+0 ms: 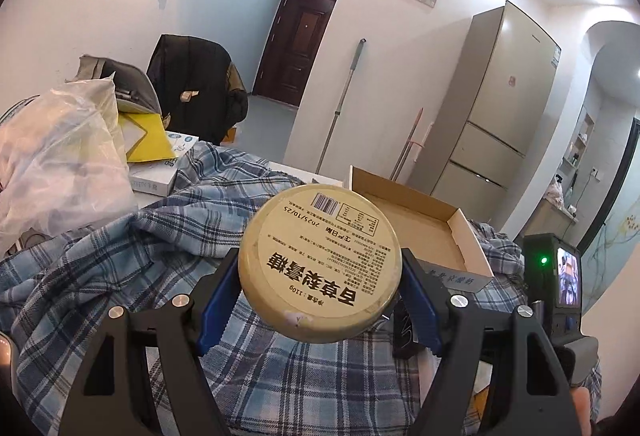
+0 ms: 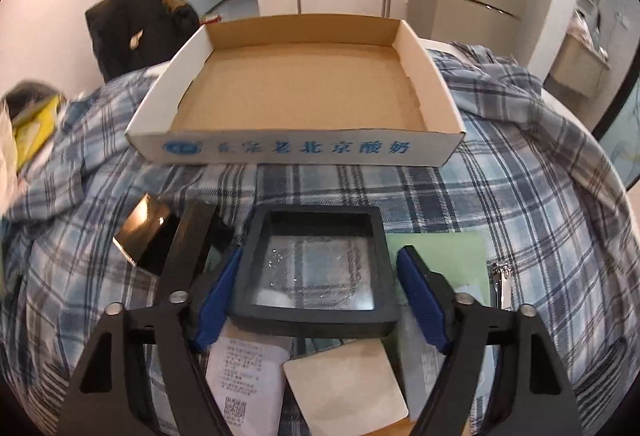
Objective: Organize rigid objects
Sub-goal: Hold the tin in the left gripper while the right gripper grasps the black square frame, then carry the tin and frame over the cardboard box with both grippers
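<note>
round tin (image 1: 320, 268) clamped in my left tongs (image 1: 320, 276) | right tongs (image 2: 320, 288) straddle black frame box (image 2: 316, 272), pads not yet pressing | step: pick up | next: squeeze, carry both ahead into empty cardboard tray (image 2: 296, 150)

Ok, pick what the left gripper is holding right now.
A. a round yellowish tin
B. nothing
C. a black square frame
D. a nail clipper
A: the left gripper has both blue pads pressed against the sides of the round yellowish tin, held up above the plaid cloth.
</note>
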### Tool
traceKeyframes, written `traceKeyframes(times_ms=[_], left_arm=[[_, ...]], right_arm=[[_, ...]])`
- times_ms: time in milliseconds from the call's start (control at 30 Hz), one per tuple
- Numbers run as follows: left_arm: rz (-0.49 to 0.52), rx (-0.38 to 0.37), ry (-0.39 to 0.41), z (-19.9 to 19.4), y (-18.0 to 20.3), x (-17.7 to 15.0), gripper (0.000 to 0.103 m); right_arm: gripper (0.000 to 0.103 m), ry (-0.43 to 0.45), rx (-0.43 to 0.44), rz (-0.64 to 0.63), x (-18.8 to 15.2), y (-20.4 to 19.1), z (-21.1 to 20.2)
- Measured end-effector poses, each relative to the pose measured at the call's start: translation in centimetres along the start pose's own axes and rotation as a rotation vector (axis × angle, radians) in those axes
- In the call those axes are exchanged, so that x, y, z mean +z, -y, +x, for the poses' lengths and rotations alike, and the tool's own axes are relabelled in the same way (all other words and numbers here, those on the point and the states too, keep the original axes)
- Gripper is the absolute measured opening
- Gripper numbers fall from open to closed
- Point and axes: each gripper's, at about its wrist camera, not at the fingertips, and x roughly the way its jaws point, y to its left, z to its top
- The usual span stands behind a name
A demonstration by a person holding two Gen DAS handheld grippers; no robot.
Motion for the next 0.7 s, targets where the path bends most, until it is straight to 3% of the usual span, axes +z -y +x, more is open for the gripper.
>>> traceKeyframes(times_ms=[133,267,433,700], left_arm=[[0.047,-0.004,0.014,-0.3,0.9,-0.2,0.077],[0.074,-0.012,0.034,-0.8,1.5,-0.2,0.077],[0.068,-0.096,0.053,-1.6,1.7,-0.1,0.077],[0.138,-0.103,0.034,-1.5,3.4,-0.7,0.077]], right_arm=[[0.069,-0.017,0.013,-0.033,0.1,0.1,-0.2],[0.069,-0.003,0.055,-0.067,-0.7,1.0,-3.2],[0.069,0.048,0.039,-0.100,-4.0,3.6,-7.0],[0.069,0.001,0.095,-0.081,-5.7,5.4,-5.8]])
